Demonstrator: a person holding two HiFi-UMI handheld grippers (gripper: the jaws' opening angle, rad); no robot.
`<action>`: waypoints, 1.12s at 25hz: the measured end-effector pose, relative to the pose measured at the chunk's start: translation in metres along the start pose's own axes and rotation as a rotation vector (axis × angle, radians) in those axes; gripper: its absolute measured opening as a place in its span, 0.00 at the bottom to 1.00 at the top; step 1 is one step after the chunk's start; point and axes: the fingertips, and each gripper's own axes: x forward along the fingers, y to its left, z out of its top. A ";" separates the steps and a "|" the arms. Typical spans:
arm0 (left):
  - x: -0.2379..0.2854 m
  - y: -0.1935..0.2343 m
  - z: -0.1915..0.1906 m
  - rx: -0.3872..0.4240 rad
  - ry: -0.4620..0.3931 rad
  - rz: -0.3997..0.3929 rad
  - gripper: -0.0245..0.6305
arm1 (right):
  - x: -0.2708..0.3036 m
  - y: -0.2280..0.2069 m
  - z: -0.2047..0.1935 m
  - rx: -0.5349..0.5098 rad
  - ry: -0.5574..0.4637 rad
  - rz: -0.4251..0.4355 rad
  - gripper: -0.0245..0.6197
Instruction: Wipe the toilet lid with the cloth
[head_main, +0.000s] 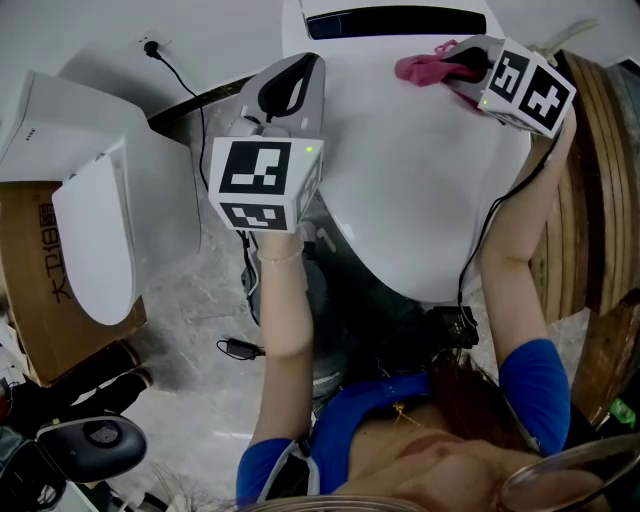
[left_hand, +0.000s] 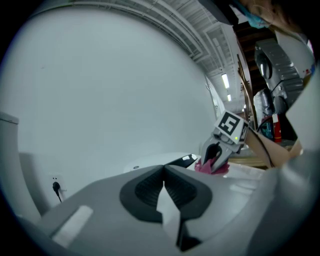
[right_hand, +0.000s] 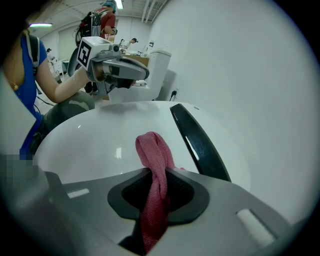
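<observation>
The white toilet lid (head_main: 420, 180) lies closed in the middle of the head view. My right gripper (head_main: 457, 63) is over its far right part, shut on a pink cloth (head_main: 424, 68) that rests on the lid near the black strip (head_main: 390, 22) at the back. In the right gripper view the cloth (right_hand: 154, 155) bunches out between the jaws of that gripper (right_hand: 155, 181) onto the lid (right_hand: 95, 145). My left gripper (head_main: 303, 66) hovers at the lid's left edge, shut and holding nothing. In its own view the left gripper (left_hand: 164, 176) faces the right gripper (left_hand: 220, 150) and the cloth (left_hand: 204, 167).
A second white toilet (head_main: 95, 235) and a cardboard box (head_main: 35, 300) stand at the left. Wooden slats (head_main: 590, 190) run close along the right. A wall plug and cable (head_main: 152, 48) are behind, and another cable (head_main: 240, 348) lies on the floor.
</observation>
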 end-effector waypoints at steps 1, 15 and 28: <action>-0.001 0.001 0.000 -0.001 0.001 0.002 0.04 | 0.001 0.001 0.002 -0.004 -0.010 0.004 0.15; -0.011 0.012 0.003 -0.006 -0.011 0.027 0.04 | 0.014 0.016 0.044 -0.081 -0.084 0.054 0.15; -0.015 0.019 0.004 -0.019 -0.019 0.039 0.04 | 0.023 0.026 0.069 -0.130 -0.082 0.065 0.15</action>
